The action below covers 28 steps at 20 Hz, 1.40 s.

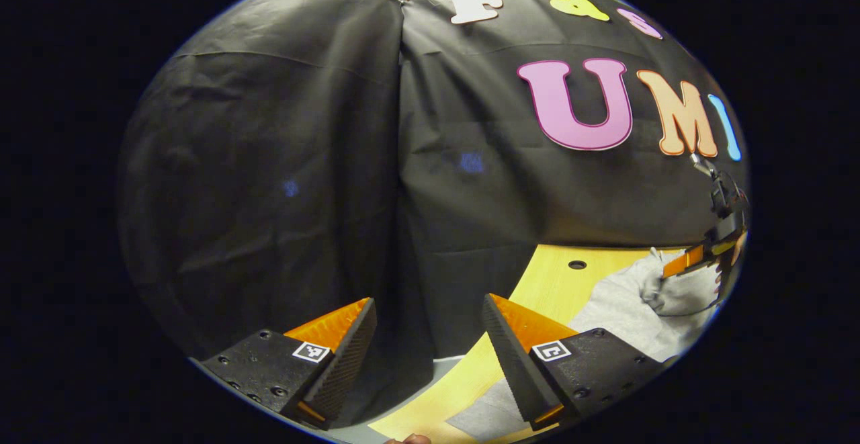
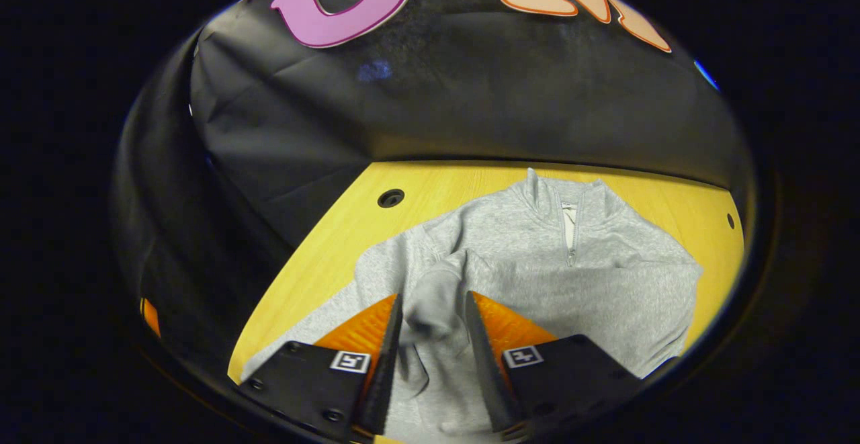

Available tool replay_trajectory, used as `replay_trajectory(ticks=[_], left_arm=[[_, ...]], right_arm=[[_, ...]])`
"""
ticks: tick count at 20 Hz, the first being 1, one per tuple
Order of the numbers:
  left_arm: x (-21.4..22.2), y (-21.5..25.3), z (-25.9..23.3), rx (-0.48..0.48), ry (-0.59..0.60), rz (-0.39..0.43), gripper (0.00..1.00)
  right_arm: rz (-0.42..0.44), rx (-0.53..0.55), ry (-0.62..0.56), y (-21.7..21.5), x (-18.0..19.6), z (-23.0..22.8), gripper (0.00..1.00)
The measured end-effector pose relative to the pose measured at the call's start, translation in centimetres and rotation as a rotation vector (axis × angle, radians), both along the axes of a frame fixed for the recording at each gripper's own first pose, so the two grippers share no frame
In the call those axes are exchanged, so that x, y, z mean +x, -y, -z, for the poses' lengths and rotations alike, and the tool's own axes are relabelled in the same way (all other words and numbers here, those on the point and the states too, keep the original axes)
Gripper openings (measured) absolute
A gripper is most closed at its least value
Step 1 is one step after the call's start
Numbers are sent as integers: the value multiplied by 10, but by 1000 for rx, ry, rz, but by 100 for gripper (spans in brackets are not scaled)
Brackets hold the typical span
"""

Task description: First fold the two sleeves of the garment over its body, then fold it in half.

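A grey zip-neck sweatshirt lies flat on the yellow wooden table, collar toward the black wall. One sleeve lies folded across the lower body. The other sleeve is bunched and lifted over the body, with my right gripper shut on it. The left gripper view shows that gripper at the far right, holding the grey bunch above the garment. My left gripper stands open beyond the table's left edge, nothing between its fingers.
The table has a round hole near its far left corner and a smaller hole at the far right. Black cloth walls close in behind and to the left. A strip of grey fabric lies under my left gripper's right finger.
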State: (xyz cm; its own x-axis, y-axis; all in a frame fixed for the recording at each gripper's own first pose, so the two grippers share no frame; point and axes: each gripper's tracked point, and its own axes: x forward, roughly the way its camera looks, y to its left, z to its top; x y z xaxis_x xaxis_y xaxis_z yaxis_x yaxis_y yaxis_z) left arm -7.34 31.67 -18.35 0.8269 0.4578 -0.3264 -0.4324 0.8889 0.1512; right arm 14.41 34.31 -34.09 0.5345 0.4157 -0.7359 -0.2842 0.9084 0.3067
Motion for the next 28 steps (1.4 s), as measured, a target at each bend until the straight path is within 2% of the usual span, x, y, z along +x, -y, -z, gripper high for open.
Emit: replay_trajectory(ticks=[3,7,8,10,11,12,15,16,17,21,23,24,28], left_arm=[[-3,7,26,-11,-60,12,93],[-13,21,57,-43,-138,37,93],[-17,25,67,-55,-163,42,95],[-25,30,88,-79,-212,51,92],[-28,34,98,-95,-238,60,95],[-33,37,109,-112,-268,64,92],[-47,48,136,-183,-336,65,92],[-51,53,144,-214,-353,58,92],[-55,57,150,-242,-365,49,93],[-70,68,172,-316,-423,37,93],[-73,73,179,-328,-445,38,93],[-76,75,184,-330,-465,40,93],[-76,77,183,-359,-448,24,95]], right_arm=[[-4,-6,20,19,-11,-11,100],[-17,-45,72,51,-25,-22,99],[-21,-51,79,58,-28,-24,99],[-23,-53,96,70,-35,-31,99],[-23,-54,105,76,-39,-34,95],[-25,-57,110,81,-41,-35,99],[-20,-49,122,96,-48,-44,96],[-11,-44,124,101,-48,-46,99],[-1,-39,124,107,-49,-49,96],[33,-34,115,129,-51,-52,99],[41,-32,112,135,-50,-52,99],[43,-27,112,137,-52,-53,96],[46,-32,130,148,-53,-61,99]])
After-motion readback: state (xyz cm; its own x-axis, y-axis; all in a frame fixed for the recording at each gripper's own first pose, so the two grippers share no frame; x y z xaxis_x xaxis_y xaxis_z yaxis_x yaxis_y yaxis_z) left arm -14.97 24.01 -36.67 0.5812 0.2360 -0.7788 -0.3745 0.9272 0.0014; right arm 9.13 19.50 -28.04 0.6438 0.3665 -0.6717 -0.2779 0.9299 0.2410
